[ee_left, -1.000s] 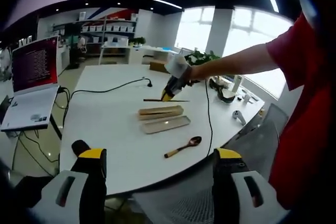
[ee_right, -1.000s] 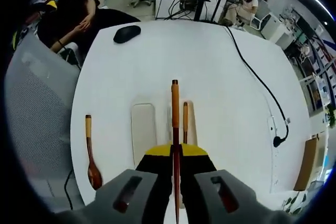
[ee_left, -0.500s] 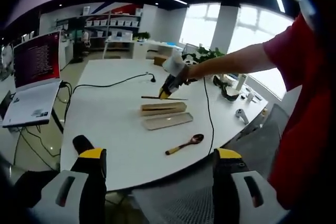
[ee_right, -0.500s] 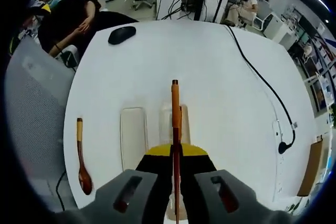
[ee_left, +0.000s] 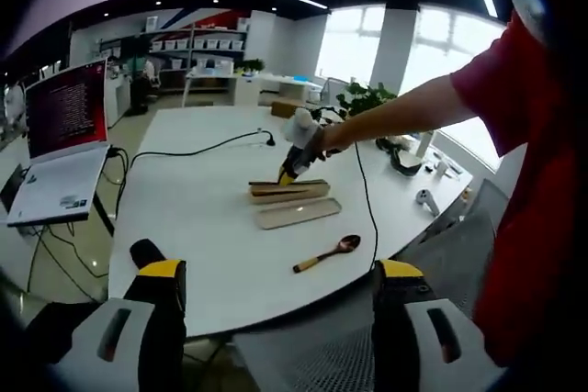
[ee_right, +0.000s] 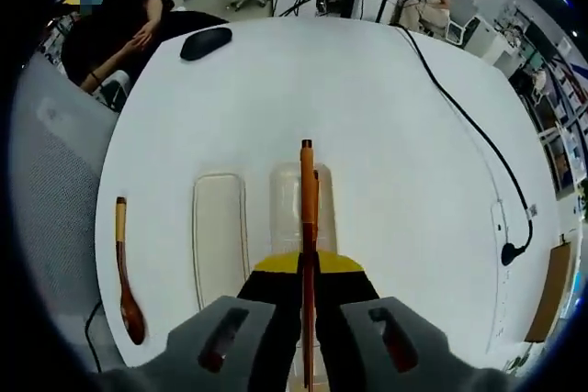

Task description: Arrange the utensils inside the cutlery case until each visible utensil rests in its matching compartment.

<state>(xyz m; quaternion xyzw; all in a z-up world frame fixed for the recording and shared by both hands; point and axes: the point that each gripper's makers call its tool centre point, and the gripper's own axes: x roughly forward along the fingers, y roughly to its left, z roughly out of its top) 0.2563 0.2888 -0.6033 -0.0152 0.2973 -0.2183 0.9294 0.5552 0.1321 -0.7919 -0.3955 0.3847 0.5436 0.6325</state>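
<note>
Right gripper [ee_right: 308, 268]: my jaws are clamped on a chopstick [ee_right: 306, 192], which runs straight out ahead of me over the case; in the left gripper view I [ee_left: 287, 176] sit low at the case's far side.
Left gripper [ee_left: 276, 296]: my jaws stand wide apart with nothing between them, held off the near edge of the table [ee_left: 202, 227].
Cutlery case [ee_right: 299, 204]: the tray lies flat on the white table; a second chopstick [ee_right: 316, 192] lies in it, just beside and nearly under the one I hold.
Lid [ee_right: 219, 236]: lies flat beside the tray, parallel to it, nothing in it.
Spoon [ee_right: 124, 273]: wooden, on the bare table, apart from the lid, outside the case.
Mouse [ee_right: 206, 42]: dark, at the far table edge.
</note>
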